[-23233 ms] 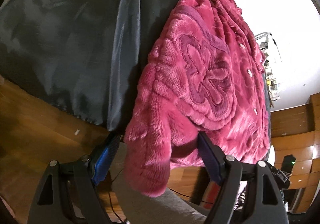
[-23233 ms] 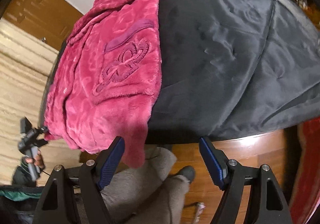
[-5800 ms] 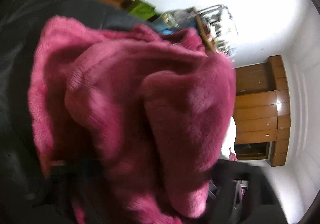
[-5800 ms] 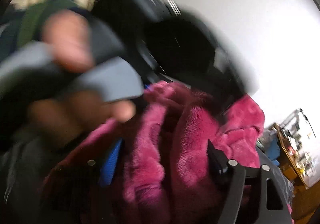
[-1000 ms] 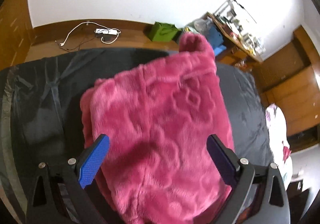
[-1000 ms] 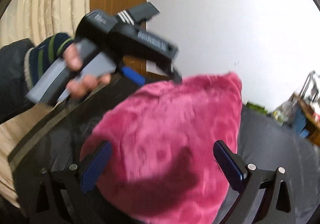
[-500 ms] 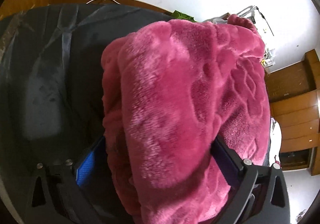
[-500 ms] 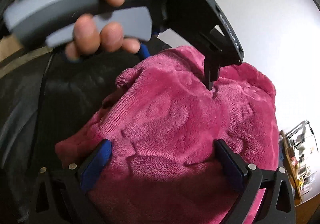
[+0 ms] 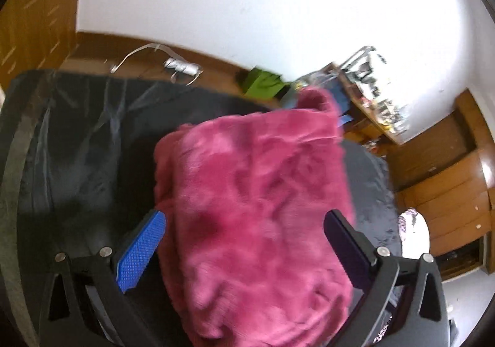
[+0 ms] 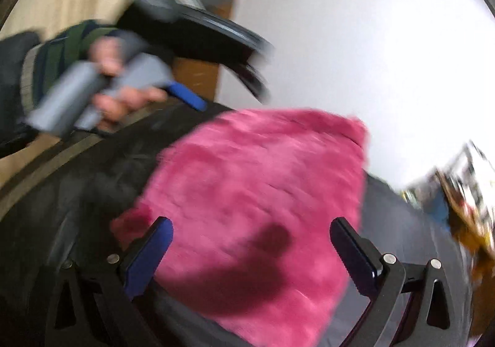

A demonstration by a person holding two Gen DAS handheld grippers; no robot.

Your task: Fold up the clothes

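A folded pink fleece garment (image 9: pixel 256 204) lies on the black bedspread (image 9: pixel 80 143). My left gripper (image 9: pixel 244 242) is open above its near edge, blue pads on each side, holding nothing. In the right wrist view the same garment (image 10: pixel 247 201) lies below my right gripper (image 10: pixel 250 242), which is open and empty. The left gripper (image 10: pixel 198 47), held in the person's hand, shows blurred at the upper left of the right wrist view, lifted off the garment.
A white wall stands behind the bed. A power strip with cable (image 9: pixel 182 67) and a green bag (image 9: pixel 263 84) lie on the wooden floor. A cluttered shelf (image 9: pixel 374 93) and wooden cabinets (image 9: pixel 448 186) stand at the right.
Both grippers have lifted back from the folded garment, which they were pressing half a second ago. The garment stays folded on the bed. Both views are motion-blurred.
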